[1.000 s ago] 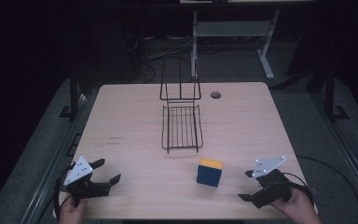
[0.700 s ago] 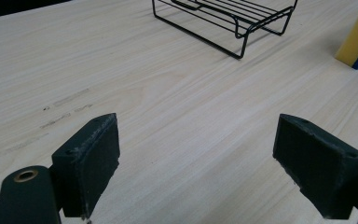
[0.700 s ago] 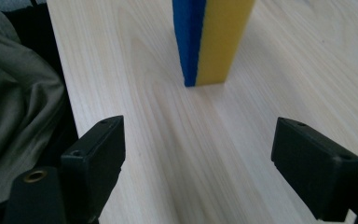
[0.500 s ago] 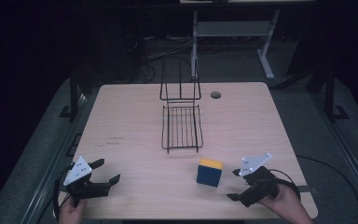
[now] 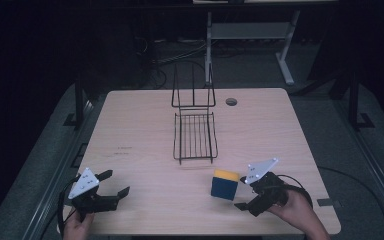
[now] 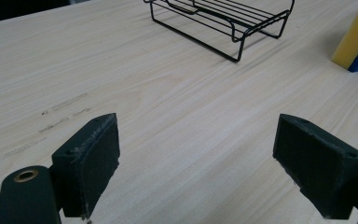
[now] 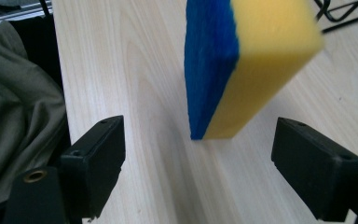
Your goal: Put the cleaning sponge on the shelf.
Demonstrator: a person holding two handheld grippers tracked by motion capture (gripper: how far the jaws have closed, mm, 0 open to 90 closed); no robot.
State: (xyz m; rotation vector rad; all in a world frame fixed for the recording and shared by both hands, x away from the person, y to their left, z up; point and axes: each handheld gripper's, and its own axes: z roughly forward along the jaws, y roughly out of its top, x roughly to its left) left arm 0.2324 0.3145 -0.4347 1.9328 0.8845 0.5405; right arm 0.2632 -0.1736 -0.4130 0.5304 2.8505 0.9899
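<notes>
One sponge point(image 5: 224, 184) – one rack point(image 5: 195, 136)

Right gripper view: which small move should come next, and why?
Probably ease the right hand-held gripper forward around the sponge. Its jaws stand open, the sponge stands on edge on the table just beyond them, lined up with the gap, so closing now would catch nothing.

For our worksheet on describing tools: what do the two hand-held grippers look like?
Each hand-held gripper, left and right, is black with two blocky, dark jaws and a pale three-cornered plate on top. The left gripper view shows a brass-coloured ring in the jaw mount. A black cable loops from the right one.
</notes>
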